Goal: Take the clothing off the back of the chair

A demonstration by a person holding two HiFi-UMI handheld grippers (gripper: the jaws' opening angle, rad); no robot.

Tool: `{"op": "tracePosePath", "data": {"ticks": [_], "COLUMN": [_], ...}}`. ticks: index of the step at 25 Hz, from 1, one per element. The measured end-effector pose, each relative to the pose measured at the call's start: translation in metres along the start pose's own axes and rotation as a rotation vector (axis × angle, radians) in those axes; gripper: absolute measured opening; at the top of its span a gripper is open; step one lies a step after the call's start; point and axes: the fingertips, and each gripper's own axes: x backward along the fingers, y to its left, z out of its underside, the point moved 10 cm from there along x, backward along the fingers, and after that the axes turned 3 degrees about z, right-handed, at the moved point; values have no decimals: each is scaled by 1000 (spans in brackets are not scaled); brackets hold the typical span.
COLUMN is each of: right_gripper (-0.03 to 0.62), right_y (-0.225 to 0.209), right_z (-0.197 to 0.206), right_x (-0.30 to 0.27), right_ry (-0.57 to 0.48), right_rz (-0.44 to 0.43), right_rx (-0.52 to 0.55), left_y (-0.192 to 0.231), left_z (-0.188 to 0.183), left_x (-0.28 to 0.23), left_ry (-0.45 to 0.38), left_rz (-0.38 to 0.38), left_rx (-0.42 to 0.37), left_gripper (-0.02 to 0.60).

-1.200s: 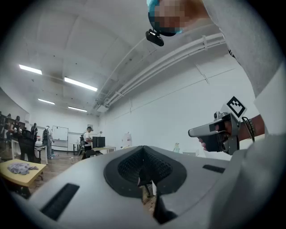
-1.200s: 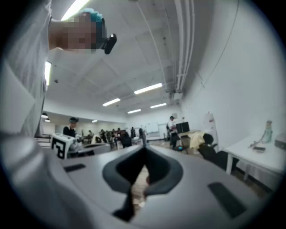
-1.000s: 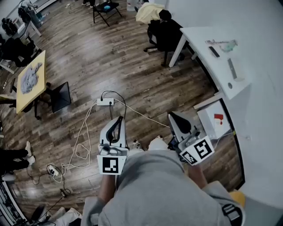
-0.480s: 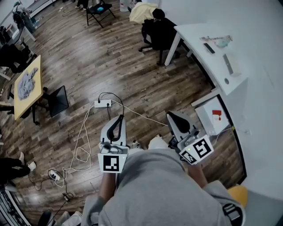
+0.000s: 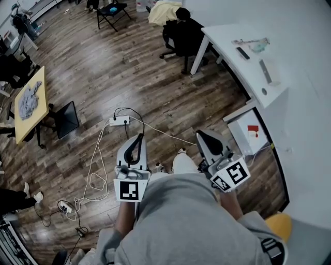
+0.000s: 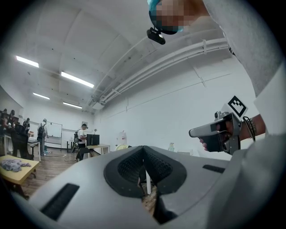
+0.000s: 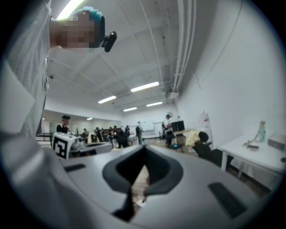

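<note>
A pale yellow garment (image 5: 164, 11) hangs over the back of a black office chair (image 5: 183, 37) at the far end of the room, beside the white desk. The right gripper view shows the same garment (image 7: 195, 137) far ahead. My left gripper (image 5: 138, 137) is held level in front of the person's body, shut with nothing in it. My right gripper (image 5: 202, 135) is held the same way at the right, jaws together and empty. Both are far from the chair. In the left gripper view the jaws (image 6: 144, 154) meet, and the right gripper (image 6: 219, 130) shows beside them.
A white desk (image 5: 248, 57) with small items runs along the right wall, and a white box (image 5: 252, 137) sits below it. A power strip (image 5: 123, 120) with trailing cables lies on the wood floor ahead. A yellow table (image 5: 31, 116) bearing a grey cloth stands at left.
The room has shifted slightly in the head view as the person steps, and a foot has come forward between the grippers. Both grippers stay shut and in the same place.
</note>
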Motion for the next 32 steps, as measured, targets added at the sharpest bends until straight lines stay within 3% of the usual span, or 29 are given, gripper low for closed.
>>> {"op": "tracePosePath", "data": {"ticks": [14,32], "right_gripper": [32,34], "right_y": [-33,-131], "right_z": [5,-19], "right_x": [-41,-141], "right_ry": [32,44], "right_rz": [-24,-94], "right_rx": [-8,-36], "left_y": [15,55], "left_z": [7,5], "left_x": [-38,-159], "left_ry": [28,47], "left_rz": [-27,-81], "left_rx": [-14,-4], "left_gripper": [34,34]}}
